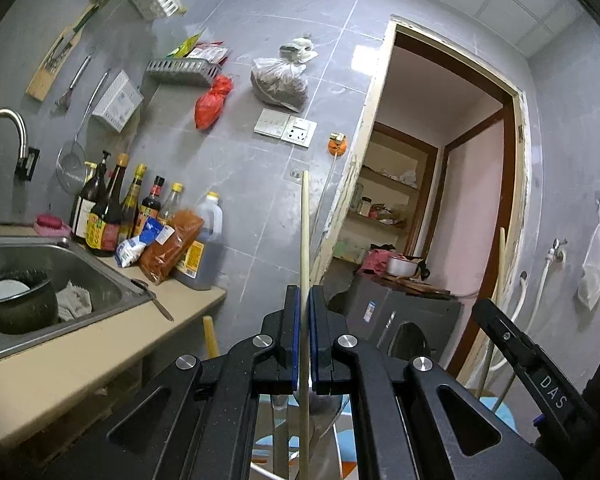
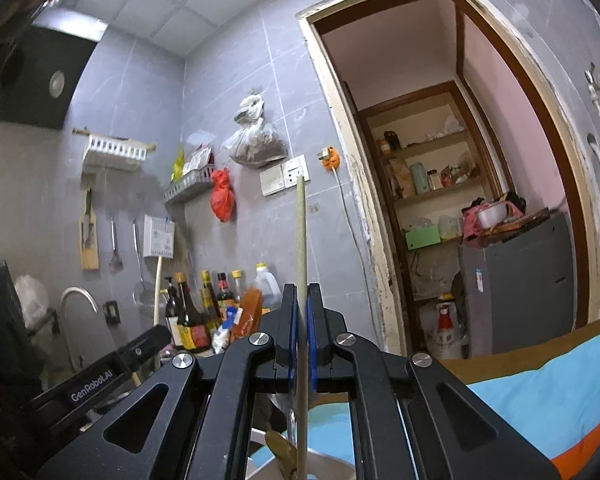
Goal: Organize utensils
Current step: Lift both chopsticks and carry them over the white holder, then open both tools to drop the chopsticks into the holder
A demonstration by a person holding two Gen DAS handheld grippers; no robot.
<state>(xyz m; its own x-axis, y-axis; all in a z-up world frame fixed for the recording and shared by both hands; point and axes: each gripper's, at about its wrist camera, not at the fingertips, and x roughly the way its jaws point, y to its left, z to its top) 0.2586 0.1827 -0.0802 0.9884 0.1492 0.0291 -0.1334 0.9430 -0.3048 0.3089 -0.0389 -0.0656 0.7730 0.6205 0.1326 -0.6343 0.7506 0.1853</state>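
Left wrist view shows a thin pale chopstick [image 1: 305, 240] standing nearly upright between the blue pads of the left gripper [image 1: 305, 300]. The jaws are closed tight on it, so the stick rises above the fingertips in front of the grey tiled wall [image 1: 240, 184] and also continues down below the pads. At the right edge of the same view the right gripper [image 1: 496, 312] comes in as a dark arm, and it carries a second chopstick [image 1: 501, 256], also upright, near the door frame [image 1: 364, 152].

In the right wrist view this second chopstick [image 2: 301, 248] is clamped in the same way by the right gripper [image 2: 302, 300], its jaws pressed together on the wood with no gap that I can see. The left gripper [image 2: 152, 340] appears low on the left with its own stick [image 2: 158, 292] pointing up.

Under both grippers there is something pale and rounded [image 2: 320, 464], but I cannot tell what it is.

Further to the left stands a counter [image 1: 100, 344] with a steel sink [image 1: 100, 280], and a dark pot [image 1: 20, 304] sits inside the sink. Behind the sink is a row of sauce bottles [image 1: 112, 212] against the wall, and a knife [image 1: 156, 300] lies on the counter edge. On the wall hang a red bag [image 1: 214, 100] and a clear bag with brown contents [image 1: 278, 80]. Through the doorway there are shelves [image 2: 432, 184] and a grey cabinet [image 2: 520, 280]
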